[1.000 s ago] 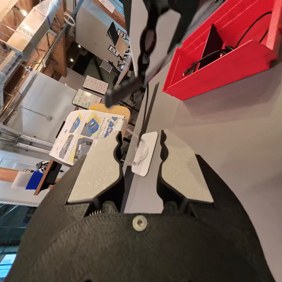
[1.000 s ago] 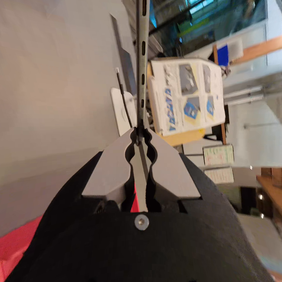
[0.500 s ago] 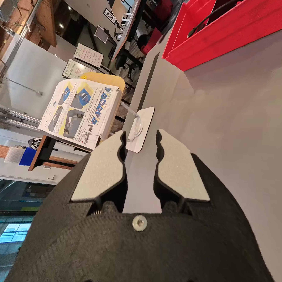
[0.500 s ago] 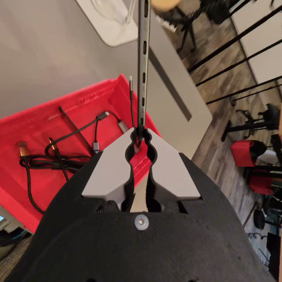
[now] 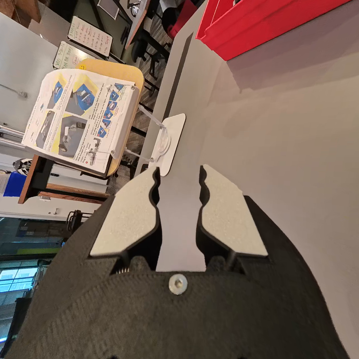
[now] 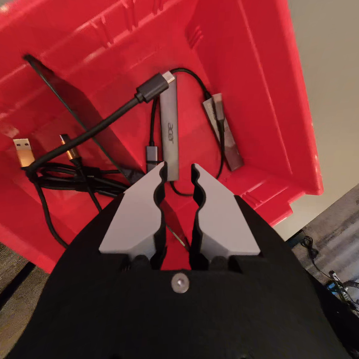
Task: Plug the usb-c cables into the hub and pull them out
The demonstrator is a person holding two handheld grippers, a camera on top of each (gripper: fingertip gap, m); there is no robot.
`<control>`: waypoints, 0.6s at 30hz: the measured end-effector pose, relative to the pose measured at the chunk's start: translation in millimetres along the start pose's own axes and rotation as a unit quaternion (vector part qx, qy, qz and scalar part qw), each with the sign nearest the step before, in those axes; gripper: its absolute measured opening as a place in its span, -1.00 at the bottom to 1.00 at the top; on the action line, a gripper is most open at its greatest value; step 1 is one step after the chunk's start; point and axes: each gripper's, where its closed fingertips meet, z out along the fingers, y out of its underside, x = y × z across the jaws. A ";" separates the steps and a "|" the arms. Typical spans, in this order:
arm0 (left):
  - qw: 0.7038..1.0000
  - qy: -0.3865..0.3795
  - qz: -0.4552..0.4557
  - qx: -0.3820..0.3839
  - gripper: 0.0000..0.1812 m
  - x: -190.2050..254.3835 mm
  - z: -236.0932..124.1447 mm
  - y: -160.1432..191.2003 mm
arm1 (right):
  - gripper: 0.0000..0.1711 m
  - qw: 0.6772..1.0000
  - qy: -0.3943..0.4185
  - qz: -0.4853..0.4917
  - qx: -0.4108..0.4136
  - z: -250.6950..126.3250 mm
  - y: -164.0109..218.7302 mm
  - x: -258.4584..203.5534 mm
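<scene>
both grippers empty, jaws apart.
right gripper (image 6: 178,169) above red bin (image 6: 272,116); grey hub (image 6: 170,126) bears a printed logo; left gripper (image 5: 179,172) over grey table (image 5: 272,155).

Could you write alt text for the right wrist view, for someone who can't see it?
An open two-finger gripper hangs over a red bin, empty. In the bin lie a grey USB hub, a second darker hub and tangled black cables.
</scene>
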 end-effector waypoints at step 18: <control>0.981 -0.139 -0.060 -0.121 -0.61 -108.6 -100.1 103.2 | -0.82 0.962 0.088 -0.062 0.251 -145.5 -107.0 -81.5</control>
